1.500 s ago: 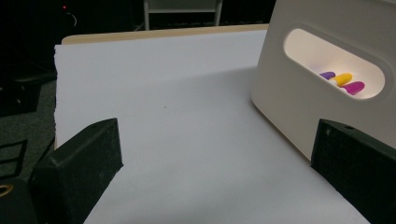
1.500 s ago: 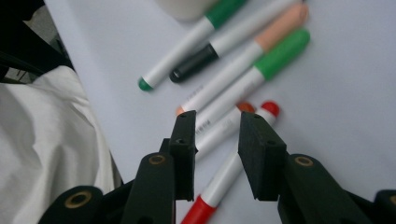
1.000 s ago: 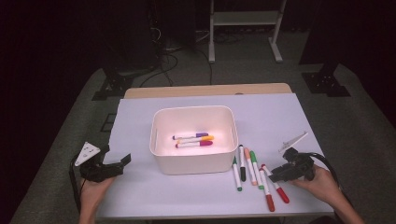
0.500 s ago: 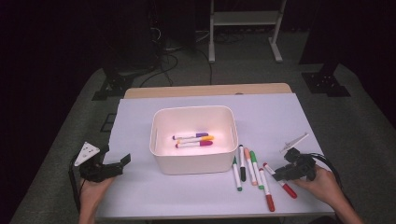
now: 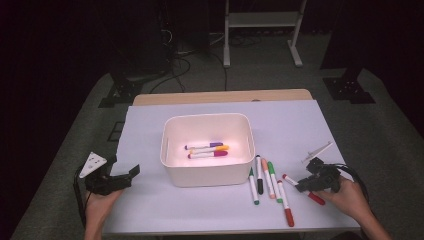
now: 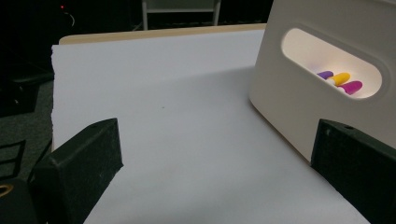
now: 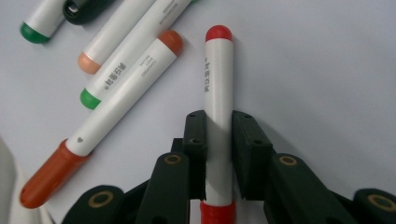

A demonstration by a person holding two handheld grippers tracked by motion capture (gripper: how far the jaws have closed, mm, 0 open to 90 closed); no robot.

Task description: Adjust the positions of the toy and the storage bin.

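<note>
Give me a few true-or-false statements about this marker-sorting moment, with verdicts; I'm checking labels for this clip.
1. The right tongs are closed on a red-capped marker. True; the jaws have just been closing and now press on its white barrel.
2. The white bin is empty. False: three markers lie inside, with purple, yellow and magenta caps.
3. The left tongs are open with nothing between them. True.
4. The held marker is already lifted over the bin. False: it lies on the white table, right of the bin.
5. Other markers lie loose on the table beside the bin. True.
</note>
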